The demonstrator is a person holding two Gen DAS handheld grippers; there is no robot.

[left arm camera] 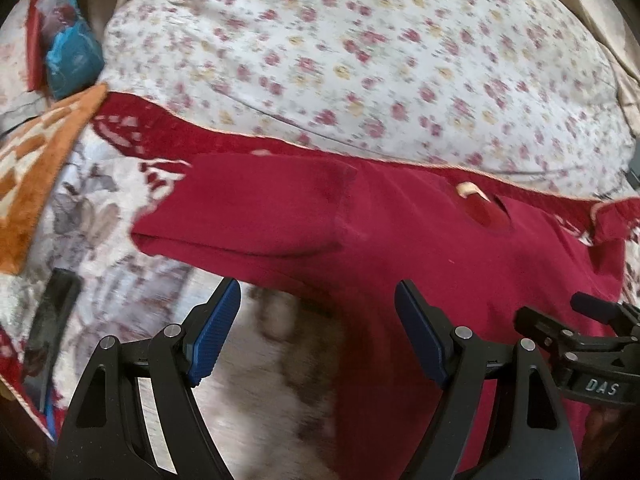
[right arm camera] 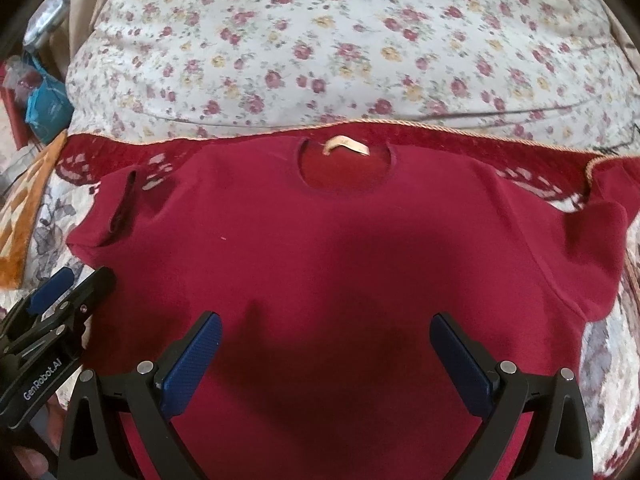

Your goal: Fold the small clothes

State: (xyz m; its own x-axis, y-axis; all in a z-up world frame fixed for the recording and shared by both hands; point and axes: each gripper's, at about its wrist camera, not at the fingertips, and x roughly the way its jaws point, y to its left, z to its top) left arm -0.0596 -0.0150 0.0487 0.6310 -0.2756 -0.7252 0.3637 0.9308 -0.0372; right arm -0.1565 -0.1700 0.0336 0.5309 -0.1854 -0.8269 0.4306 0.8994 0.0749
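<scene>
1. The left gripper [left arm camera: 318,308] has its blue ribbed pads [left arm camera: 218,332] spread wide apart, with nothing between them. It sits at the lower left edge of the dark red short-sleeved knit T-shirt [right arm camera: 320,248]. Whether the pads touch the cloth cannot be told.

2. The right gripper [right arm camera: 326,344] likewise has its blue pads [right arm camera: 192,360] wide apart and grips nothing. It is over the lower middle of the T-shirt. Contact with the fabric cannot be confirmed.

3. The T-shirt lies spread flat, front up, on the floral bedspread with deep red border [right arm camera: 520,152]. Its round neckline points away from the grippers, with a cream label [right arm camera: 346,145] showing inside the collar.

4. The left sleeve [left arm camera: 240,208] is extended out from the T-shirt body, its cuff opening visible.

5. Beyond the T-shirt's neckline lies a large white pillow printed with small red and yellow flowers [right arm camera: 340,40].

6. To the left of the T-shirt is an orange and cream patterned cloth [left arm camera: 36,168]; farther left, a blue crumpled item [left arm camera: 72,60], not identifiable.

7. The T-shirt's hem is cut off behind the gripper bodies. The left wrist view is motion-blurred. A dark flat object [left arm camera: 52,320] left of the T-shirt cannot be identified.
</scene>
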